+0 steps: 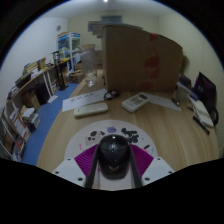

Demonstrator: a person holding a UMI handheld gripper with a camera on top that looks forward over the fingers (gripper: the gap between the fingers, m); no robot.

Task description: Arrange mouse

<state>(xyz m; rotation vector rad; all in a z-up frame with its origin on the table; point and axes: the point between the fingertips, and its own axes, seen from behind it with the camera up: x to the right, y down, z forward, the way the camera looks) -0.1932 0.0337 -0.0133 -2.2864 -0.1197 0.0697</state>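
A black mouse (113, 150) sits between my gripper's (113, 158) two fingers, close to the camera. The magenta pads (82, 157) lie against its left and right sides, so the gripper is shut on it. Under and just ahead of the mouse is a white round mat (112, 130) with small dark marks, lying on the wooden table (150, 125). I cannot tell whether the mouse rests on the mat or hangs just above it.
Beyond the mat lie a white keyboard (90, 109) and a white remote-like device (135, 100). A large cardboard box (140, 58) stands at the table's far side. Dark equipment (205, 95) is at the right, with shelves (25, 100) on the left.
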